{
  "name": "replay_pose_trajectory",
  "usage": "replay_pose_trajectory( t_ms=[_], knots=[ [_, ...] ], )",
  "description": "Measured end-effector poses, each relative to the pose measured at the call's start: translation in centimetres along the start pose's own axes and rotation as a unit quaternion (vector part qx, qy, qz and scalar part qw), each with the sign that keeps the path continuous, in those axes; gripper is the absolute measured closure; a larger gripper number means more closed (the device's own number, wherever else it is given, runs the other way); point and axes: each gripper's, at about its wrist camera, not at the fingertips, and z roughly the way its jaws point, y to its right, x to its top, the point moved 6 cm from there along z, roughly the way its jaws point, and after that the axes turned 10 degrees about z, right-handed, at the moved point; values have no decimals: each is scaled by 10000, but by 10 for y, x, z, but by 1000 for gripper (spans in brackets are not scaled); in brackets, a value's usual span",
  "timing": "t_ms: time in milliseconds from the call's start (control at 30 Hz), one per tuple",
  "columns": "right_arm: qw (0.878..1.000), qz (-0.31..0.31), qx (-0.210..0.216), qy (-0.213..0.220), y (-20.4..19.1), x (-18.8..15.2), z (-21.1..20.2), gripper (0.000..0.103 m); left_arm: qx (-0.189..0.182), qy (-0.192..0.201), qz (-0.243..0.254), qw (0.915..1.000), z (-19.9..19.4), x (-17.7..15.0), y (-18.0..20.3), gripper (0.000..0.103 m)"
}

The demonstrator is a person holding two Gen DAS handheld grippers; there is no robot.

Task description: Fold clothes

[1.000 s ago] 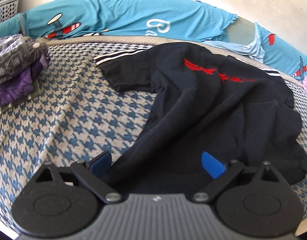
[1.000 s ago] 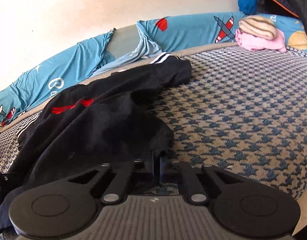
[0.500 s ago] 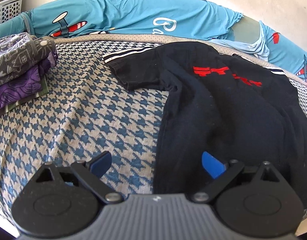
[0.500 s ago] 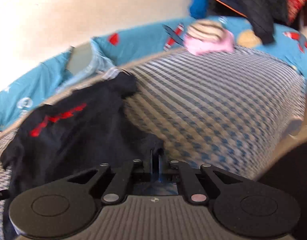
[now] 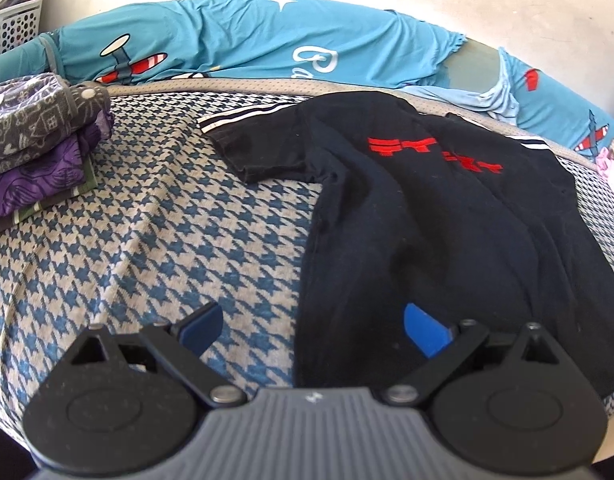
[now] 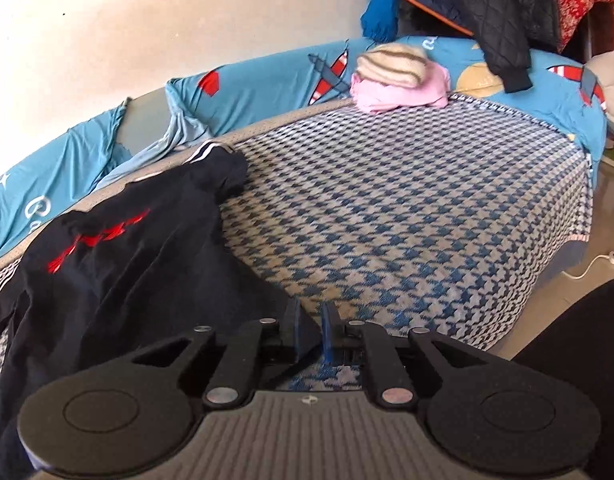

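On the houndstooth bed (image 5: pixel 155 240), a black T-shirt (image 5: pixel 427 232) lies spread. Left tool (image 5: pixel 313 326) gapes over its hem; right tool (image 6: pixel 309 330), nearly closed, pinches the hem corner. Smooth wrinkles before folding toward twelve o'clock.

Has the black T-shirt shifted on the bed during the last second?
Yes. The black T-shirt has been spread flatter; its bunched hem was drawn toward the bed's near edge over the houndstooth cover, with the right gripper at its corner.

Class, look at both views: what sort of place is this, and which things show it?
Probably a bedroom: a houndstooth-covered bed, a folded clothes stack on it, and jackets hanging nearby.
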Motion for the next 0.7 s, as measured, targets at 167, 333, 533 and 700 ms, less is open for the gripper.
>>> replay_pose_trajectory(
  t_ms=[167, 333, 533, 700],
  knots=[
    [9989, 91, 193, -416, 4, -11, 8, 76, -113, 77, 134, 9998, -1, -3, 9, 5],
    [9977, 171, 234, -614, 4, -22, 16, 73, -179, 20, 216, 9996, 2, -7, 14, 5],
    [9969, 246, 365, -651, -4, -28, 23, 72, -209, -17, 242, 9995, 5, -10, 15, 5],
    [9971, 323, 249, -645, -6, -28, 30, 72, -229, -47, 261, 9994, 7, -11, 15, 5]
  ],
)
